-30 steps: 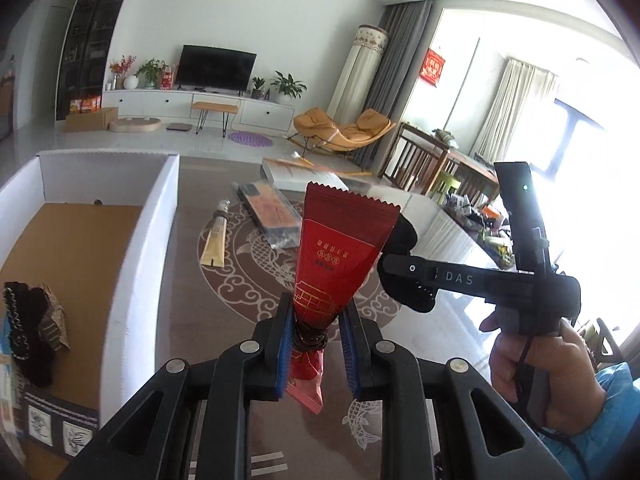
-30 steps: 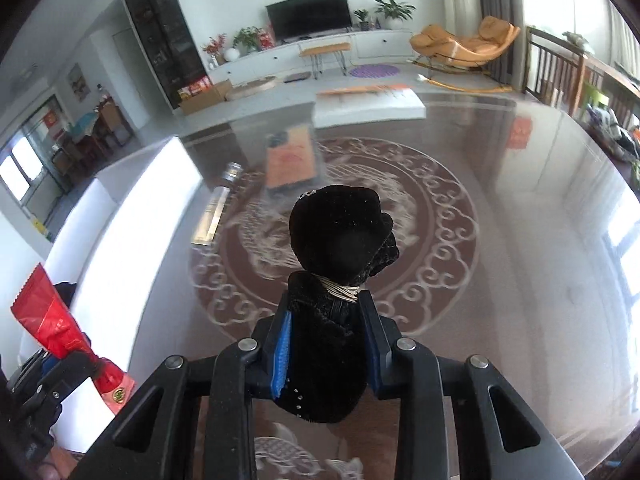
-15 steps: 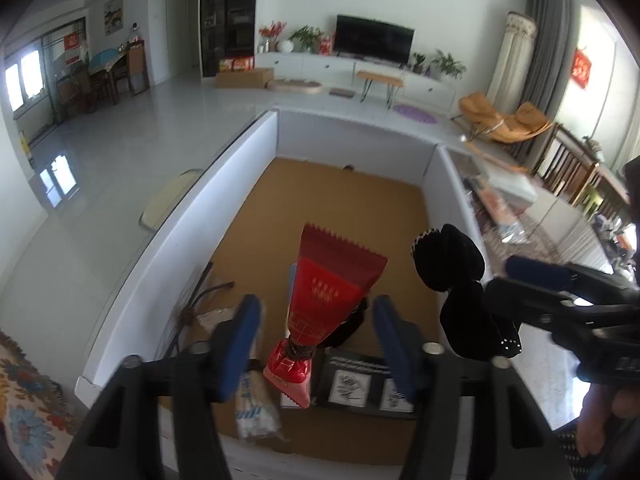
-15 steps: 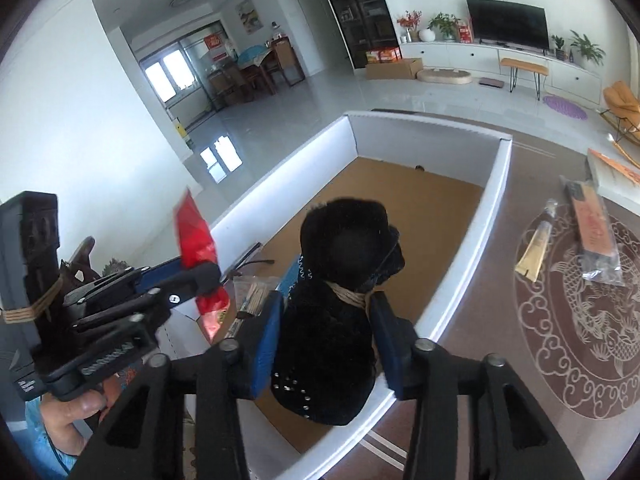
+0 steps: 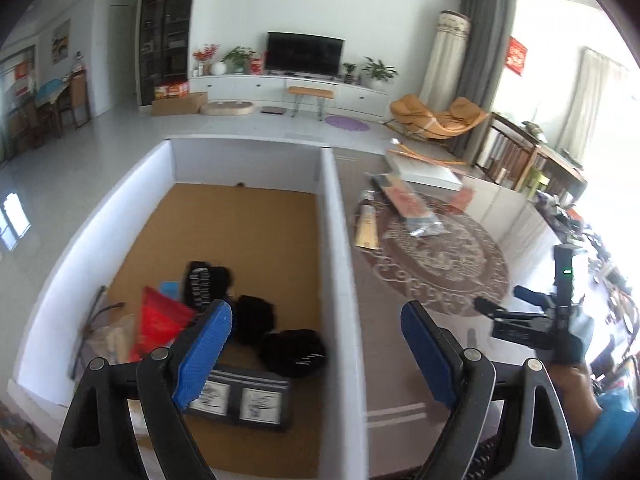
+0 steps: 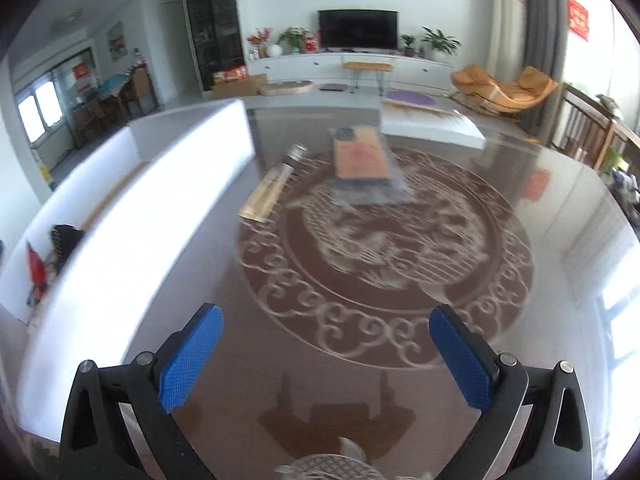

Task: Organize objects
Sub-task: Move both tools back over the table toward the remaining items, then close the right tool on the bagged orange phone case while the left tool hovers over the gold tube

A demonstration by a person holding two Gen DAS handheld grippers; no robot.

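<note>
My left gripper (image 5: 316, 334) is open and empty above the near right wall of the white box (image 5: 334, 216). Inside the box lie the red packet (image 5: 160, 320), two black pouches (image 5: 292, 352) (image 5: 254, 318), a black beaded item (image 5: 200, 286) and a flat dark box with pictures (image 5: 240, 398). My right gripper (image 6: 326, 354) is open and empty over the glossy brown table; it also shows in the left wrist view (image 5: 500, 312). On the table lie a gold tube (image 6: 272, 190) and a wrapped orange pack (image 6: 362, 158).
The white box (image 6: 168, 184) stands left of the patterned table top (image 6: 384, 240). A white flat box (image 6: 432, 128) lies at the table's far edge. Chairs and a wooden rail (image 6: 588, 128) stand to the right. The living room floor lies beyond.
The left gripper opened and the red packet now lies in the box. The right gripper let go of the black pouch, now in the box, and swung right over the table.
</note>
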